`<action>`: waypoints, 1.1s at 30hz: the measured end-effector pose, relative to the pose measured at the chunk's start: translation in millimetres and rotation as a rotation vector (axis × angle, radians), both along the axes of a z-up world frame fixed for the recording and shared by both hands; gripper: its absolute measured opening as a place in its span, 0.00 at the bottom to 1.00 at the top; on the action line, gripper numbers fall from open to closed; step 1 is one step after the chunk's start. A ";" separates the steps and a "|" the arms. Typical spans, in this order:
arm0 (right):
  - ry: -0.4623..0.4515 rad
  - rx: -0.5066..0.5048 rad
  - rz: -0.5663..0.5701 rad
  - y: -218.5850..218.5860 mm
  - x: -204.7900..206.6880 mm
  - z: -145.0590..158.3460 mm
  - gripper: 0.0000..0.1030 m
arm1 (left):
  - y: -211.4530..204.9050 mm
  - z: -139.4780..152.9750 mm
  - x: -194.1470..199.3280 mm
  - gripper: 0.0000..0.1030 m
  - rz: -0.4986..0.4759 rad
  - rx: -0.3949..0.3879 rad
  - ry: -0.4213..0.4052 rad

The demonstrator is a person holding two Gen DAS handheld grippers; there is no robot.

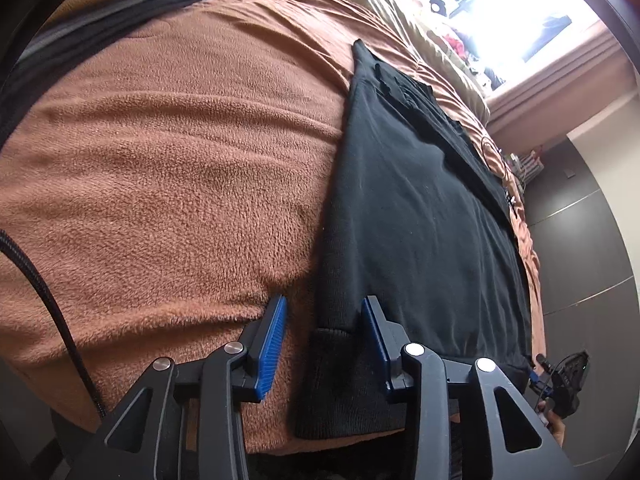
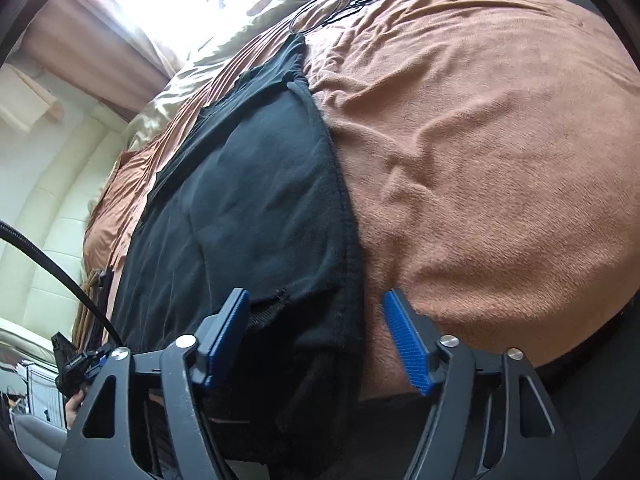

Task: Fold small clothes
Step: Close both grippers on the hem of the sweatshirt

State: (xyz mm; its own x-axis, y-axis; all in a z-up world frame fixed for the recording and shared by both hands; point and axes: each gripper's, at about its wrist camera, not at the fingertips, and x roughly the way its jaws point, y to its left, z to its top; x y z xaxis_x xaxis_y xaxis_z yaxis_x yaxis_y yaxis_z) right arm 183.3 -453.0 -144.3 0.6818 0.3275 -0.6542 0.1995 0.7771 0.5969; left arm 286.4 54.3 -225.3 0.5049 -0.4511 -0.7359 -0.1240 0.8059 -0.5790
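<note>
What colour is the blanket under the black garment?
Rusty orange-brown fleece blanket, plain, no pattern; clearest in the right wrist view beside the garment.

A bed is covered by a rust-brown fleece blanket, with an olive quilt bunched at its far end. Beyond it a window is blown out by daylight — pinkish curtains are hung beside it. A cream padded wall is seen.
</note>
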 end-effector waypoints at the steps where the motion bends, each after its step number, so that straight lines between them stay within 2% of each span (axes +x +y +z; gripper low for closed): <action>1: -0.003 0.013 -0.001 -1.5 -1.7 -0.8 0.62 | 0.5 -0.5 1.5 0.36 0.004 -0.003 0.004; 9: -0.045 0.139 0.032 -12.7 -21.0 -13.3 0.62 | -5.4 -2.7 5.4 0.32 -0.009 -0.016 0.010; 11: -0.076 0.215 0.032 -18.7 -26.5 -19.9 0.57 | -5.4 -4.2 3.1 0.30 -0.020 -0.033 0.016; 14: -0.107 0.275 0.023 -26.7 -31.2 -30.4 0.48 | -3.3 -5.5 -2.3 0.28 -0.028 -0.062 0.015; 16: -0.104 0.286 0.009 -31.9 -31.5 -36.5 0.38 | -1.9 -6.9 -5.2 0.27 -0.025 -0.083 0.011; 26: -0.113 0.278 0.002 -22.2 -21.8 -43.4 0.36 | -4.2 -12.2 2.4 0.26 -0.014 -0.114 0.006; 29: -0.103 0.263 -0.011 -15.8 -19.3 -41.5 0.23 | -6.1 -14.8 10.0 0.22 -0.020 -0.106 0.005; 30: -0.096 0.260 -0.017 -14.8 -18.7 -41.0 0.13 | -6.3 -14.7 10.6 0.22 -0.024 -0.108 0.003; 33: -0.094 0.277 -0.032 -14.6 -22.1 -37.1 0.09 | -5.5 -15.1 11.0 0.15 -0.020 -0.115 0.005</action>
